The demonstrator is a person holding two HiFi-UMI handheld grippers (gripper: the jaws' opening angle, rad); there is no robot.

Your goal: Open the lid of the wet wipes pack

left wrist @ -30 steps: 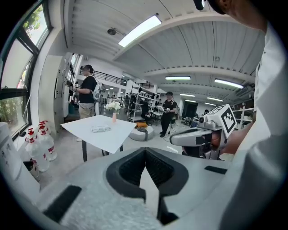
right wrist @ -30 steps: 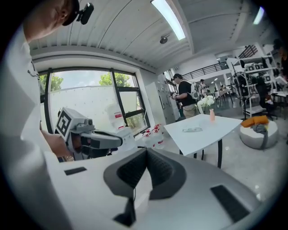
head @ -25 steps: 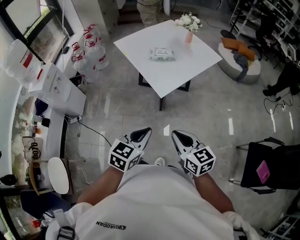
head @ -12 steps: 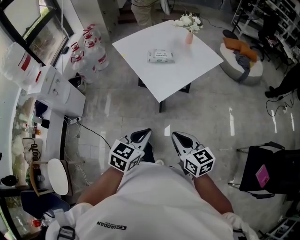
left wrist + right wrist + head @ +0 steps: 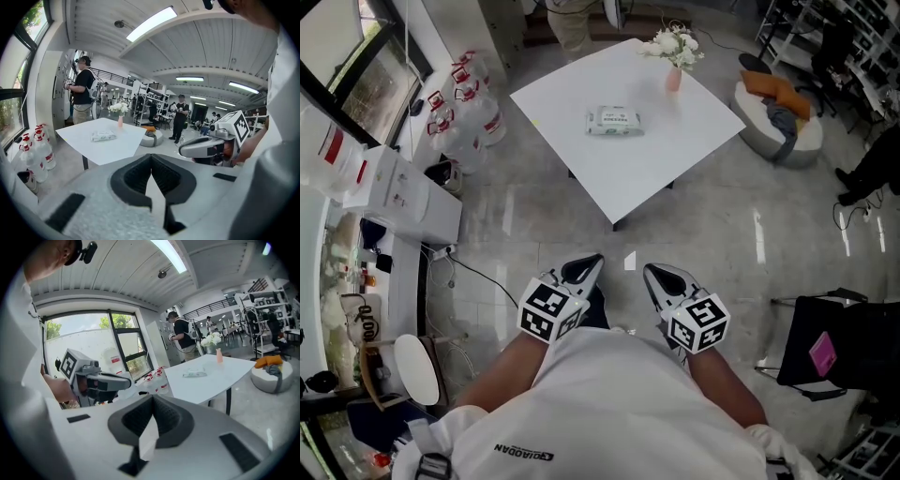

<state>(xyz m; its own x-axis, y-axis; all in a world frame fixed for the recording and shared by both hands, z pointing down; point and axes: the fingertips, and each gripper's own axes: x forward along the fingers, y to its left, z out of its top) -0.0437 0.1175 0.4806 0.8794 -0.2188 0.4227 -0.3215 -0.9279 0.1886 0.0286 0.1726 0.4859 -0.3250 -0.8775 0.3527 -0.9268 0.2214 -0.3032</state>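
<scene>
right now, the person is standing on the grey floor (image 5: pixel 722 244), well apart from the white table (image 5: pixel 675 159), and is holding both grippers low in front of a white shirt (image 5: pixel 609 403), side by side and not touching each other. the left gripper (image 5: pixel 584 270) is showing clenched jaws in the left gripper view, the two dark pads meeting along one line with nothing between them. the right gripper (image 5: pixel 666 277) is looking the same in the right gripper view, its jaws pressing against each other and grasping nothing. both are pointing forward and somewhat down, toward the table's side of the room.

the wet wipes pack (image 5: pixel 614 122) is lying flat on the table top, near the middle and a little toward the far side. it is showing too small to tell how its lid is sitting. neither gripper is touching it, and it is lying well apart from both. a pink vase of white flowers (image 5: pixel 674 58) is standing near the table's far corner, to the right of the pack and apart from it. another person (image 5: pixel 572 19) is standing just beyond the table's far edge. a cluster of large water bottles (image 5: pixel 464 103) is sitting on the floor to the left of the table, and a round grey cushion (image 5: pixel 783 131) with an orange item on it is lying to the right.
</scene>
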